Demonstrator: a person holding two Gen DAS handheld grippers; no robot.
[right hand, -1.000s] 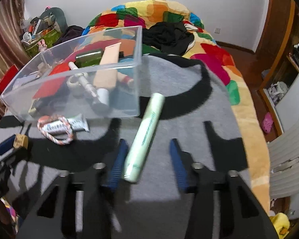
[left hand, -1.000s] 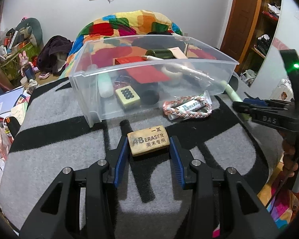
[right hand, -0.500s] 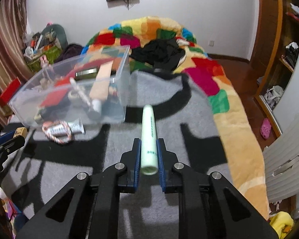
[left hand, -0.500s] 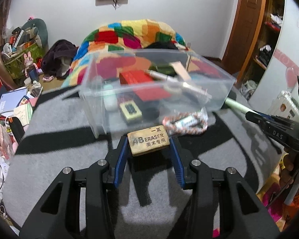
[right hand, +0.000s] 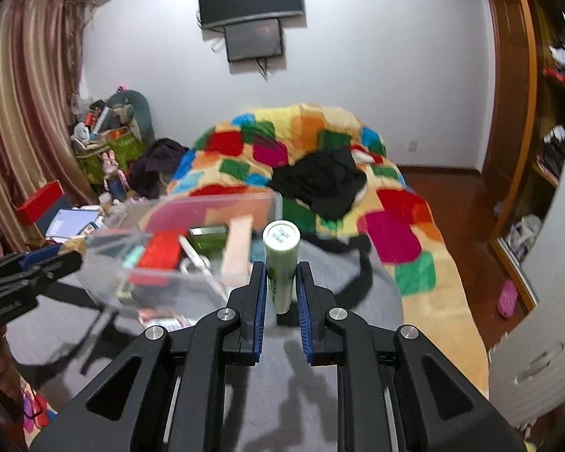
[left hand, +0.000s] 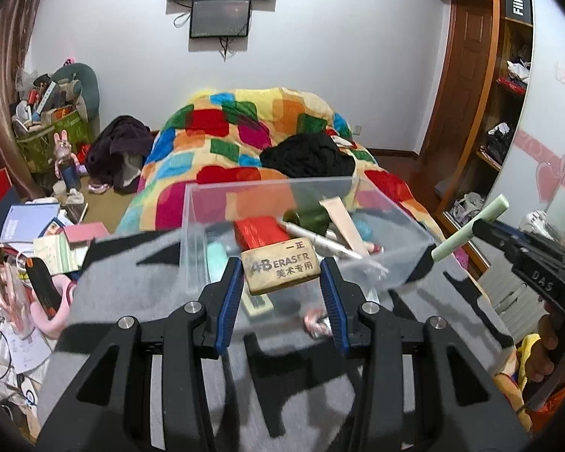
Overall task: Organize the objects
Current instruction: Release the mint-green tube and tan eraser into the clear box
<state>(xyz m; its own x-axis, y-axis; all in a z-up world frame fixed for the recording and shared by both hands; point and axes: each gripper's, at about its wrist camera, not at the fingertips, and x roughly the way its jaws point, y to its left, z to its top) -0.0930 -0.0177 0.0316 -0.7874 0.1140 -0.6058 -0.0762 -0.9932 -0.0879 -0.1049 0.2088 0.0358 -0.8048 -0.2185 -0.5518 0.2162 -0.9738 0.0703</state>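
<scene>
Above the grey blanket (left hand: 132, 271), an eraser (left hand: 280, 265) is being gripped by the left gripper (left hand: 281, 303), a pale green tube (right hand: 280, 263) by the right gripper (right hand: 280, 303), beside the clear bin (left hand: 197, 226).

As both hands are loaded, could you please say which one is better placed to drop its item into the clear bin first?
Left, probably. The left gripper holds the eraser right at the clear bin's near wall, facing its opening. The right gripper holds the green tube beside the bin's end.
</scene>
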